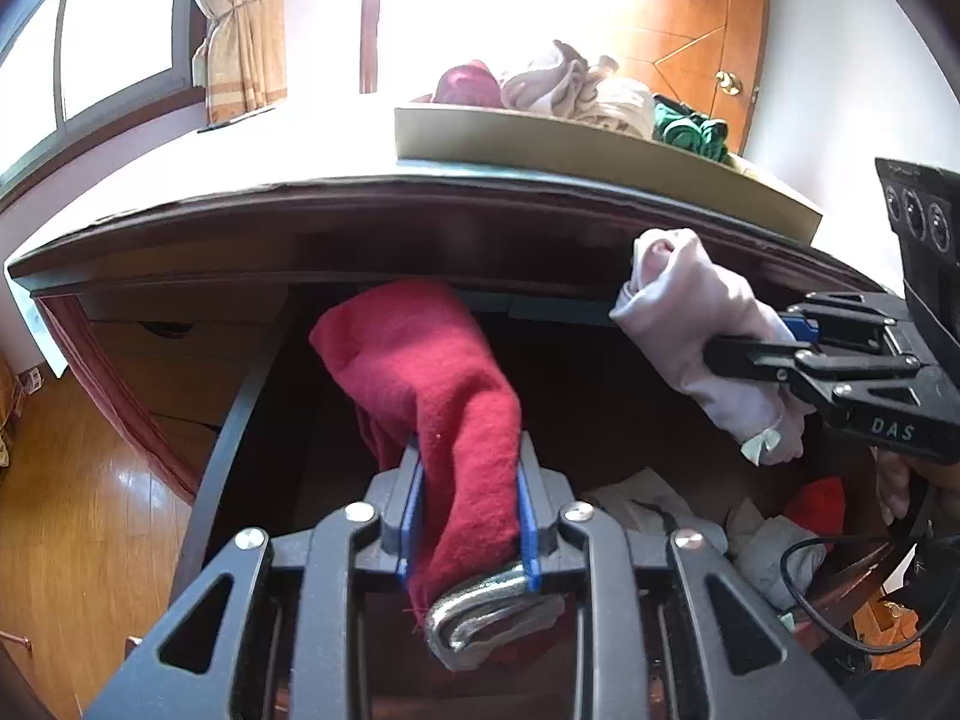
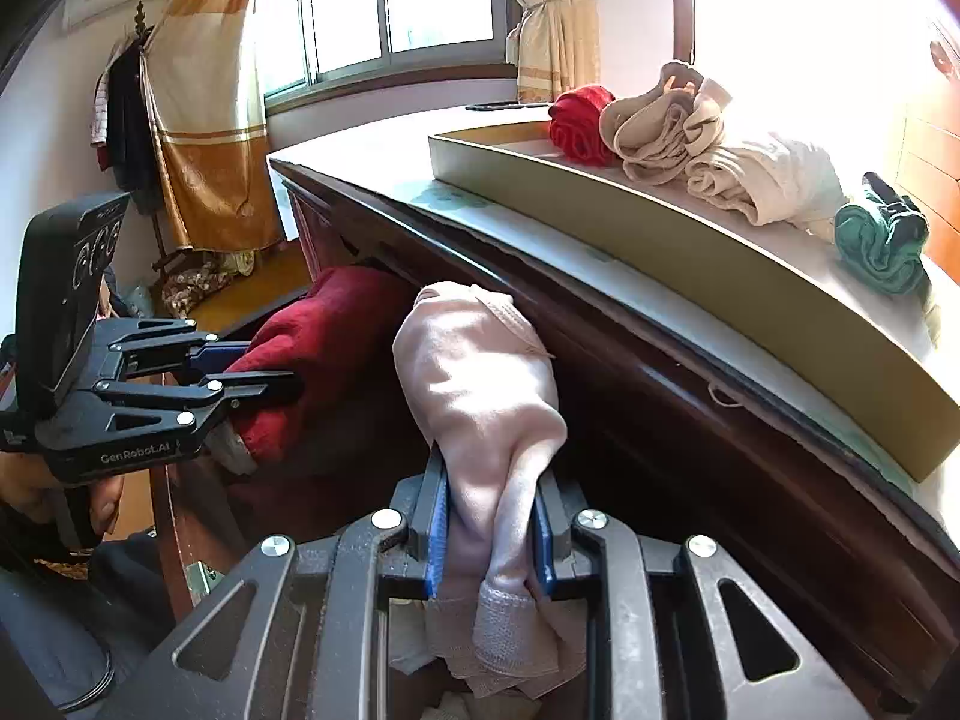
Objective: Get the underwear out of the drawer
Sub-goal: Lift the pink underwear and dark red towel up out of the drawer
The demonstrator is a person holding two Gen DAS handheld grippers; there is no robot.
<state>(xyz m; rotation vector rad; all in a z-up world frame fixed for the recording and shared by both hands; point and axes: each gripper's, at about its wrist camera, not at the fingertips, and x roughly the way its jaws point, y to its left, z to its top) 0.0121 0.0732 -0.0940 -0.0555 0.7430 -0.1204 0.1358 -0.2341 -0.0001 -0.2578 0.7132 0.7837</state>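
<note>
My left gripper [image 1: 468, 516] is shut on red underwear [image 1: 432, 384] with a grey waistband and holds it above the open dark wooden drawer [image 1: 204, 480]. My right gripper [image 2: 489, 534] is shut on pale pink underwear [image 2: 480, 384], also lifted above the drawer, just below the dresser's top edge. The right gripper shows in the left wrist view [image 1: 744, 354], clamped on the pink piece [image 1: 696, 324]. The left gripper shows in the right wrist view [image 2: 264, 378], holding the red piece [image 2: 324, 348]. More garments [image 1: 654, 504] lie in the drawer.
A shallow beige tray [image 2: 690, 252] on the dresser top [image 2: 372, 162] holds rolled red, beige, cream and green garments [image 2: 660, 126]. Windows and curtains stand behind. A wooden door [image 1: 696, 30] is at the back right. Wooden floor [image 1: 72, 516] lies to the left.
</note>
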